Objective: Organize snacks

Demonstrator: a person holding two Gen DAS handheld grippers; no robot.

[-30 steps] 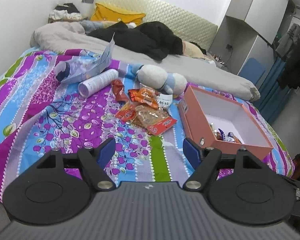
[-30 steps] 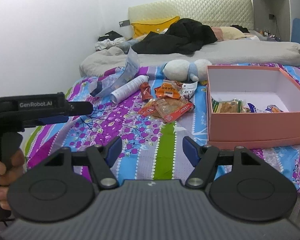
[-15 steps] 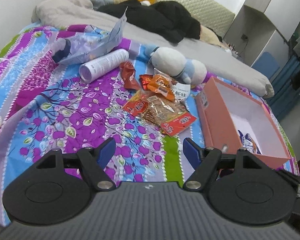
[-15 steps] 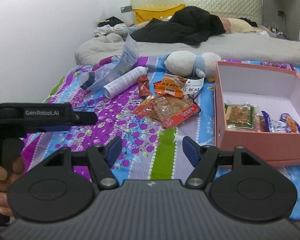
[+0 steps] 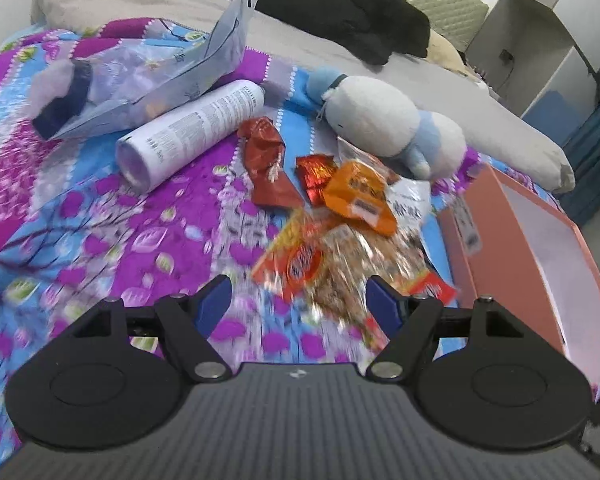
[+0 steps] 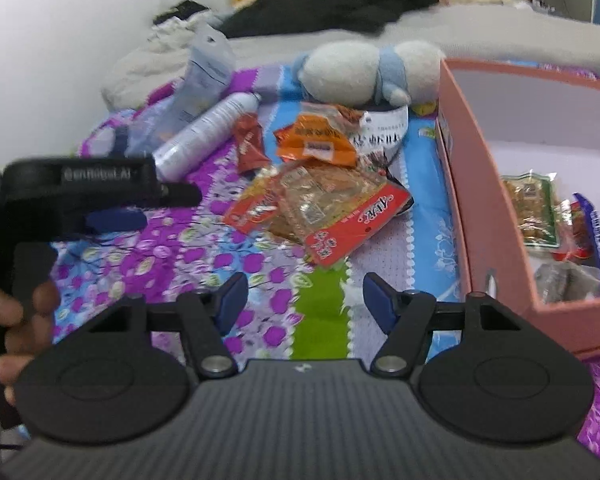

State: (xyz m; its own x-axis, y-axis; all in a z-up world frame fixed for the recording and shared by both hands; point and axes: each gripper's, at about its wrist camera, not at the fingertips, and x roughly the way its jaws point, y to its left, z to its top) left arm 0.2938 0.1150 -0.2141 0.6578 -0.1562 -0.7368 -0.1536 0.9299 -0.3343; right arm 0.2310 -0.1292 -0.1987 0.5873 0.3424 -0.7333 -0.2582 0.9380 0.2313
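A: Bed (image 5: 148,240), floral sheet. L gripper (image 5: 298,300) jaws apart, nothing gripped; snack pile (image 5: 340,248) just ahead between them. Box (image 5: 540,248) to the R, inside hidden.

B: R view shows box (image 6: 480,200) contents: packets (image 6: 534,210). R gripper (image 6: 304,298) jaws parted, just been narrowing, empty; snack pile (image 6: 324,208) ahead. L hand (image 6: 16,320) visible too.

We are holding the left gripper (image 5: 296,300) and right gripper (image 6: 303,295) angled downward, jaws apart and empty, the right's just narrowing slightly.
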